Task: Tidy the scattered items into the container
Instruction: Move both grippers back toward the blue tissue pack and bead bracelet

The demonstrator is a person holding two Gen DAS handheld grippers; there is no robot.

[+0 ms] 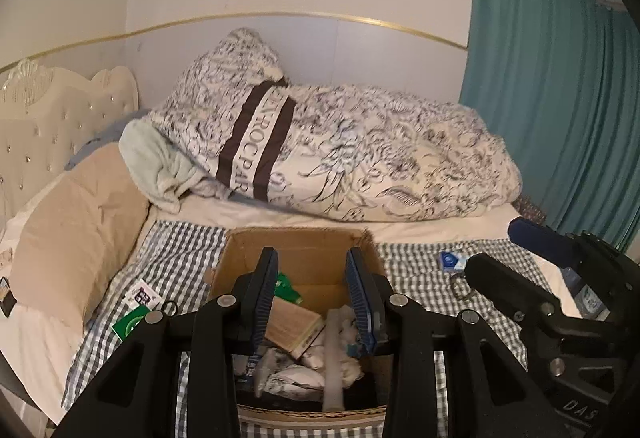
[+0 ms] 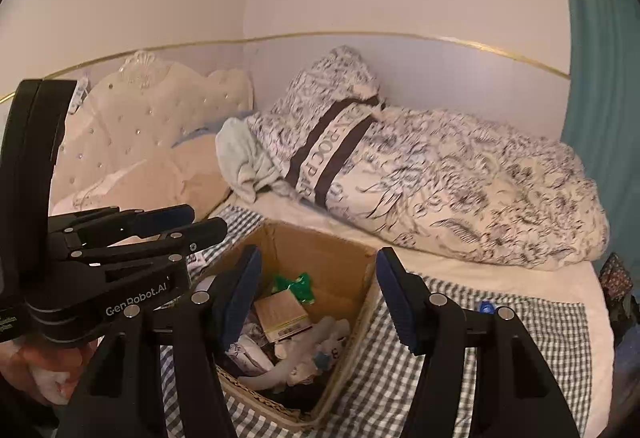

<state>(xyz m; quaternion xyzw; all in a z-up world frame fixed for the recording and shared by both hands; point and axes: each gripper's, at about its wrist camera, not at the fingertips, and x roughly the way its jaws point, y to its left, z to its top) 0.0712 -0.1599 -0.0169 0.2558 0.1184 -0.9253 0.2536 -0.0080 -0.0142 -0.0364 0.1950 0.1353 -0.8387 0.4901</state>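
Observation:
An open cardboard box (image 1: 298, 248) stands on a checked cloth (image 1: 176, 258) on the bed. Inside lie a green packet (image 1: 286, 286), a tan carton (image 1: 294, 326), a white tube (image 1: 332, 350) and crumpled white packets. My left gripper (image 1: 312, 258) hovers over the box, open, with nothing between its blue pads. My right gripper (image 2: 318, 254) is also open and empty above the box (image 2: 320, 238). Loose on the cloth are a green card (image 1: 130, 324), a printed white packet (image 1: 144, 296), a blue-white packet (image 1: 452, 262) and a small ringed metal item (image 1: 462, 286).
A bunched patterned duvet (image 1: 360, 157) fills the far side of the bed. To the left lie a tan pillow (image 1: 80, 238) and a tufted headboard (image 1: 48, 117). A teal curtain (image 1: 560, 97) hangs on the right. A hand (image 2: 52, 370) holds the left gripper.

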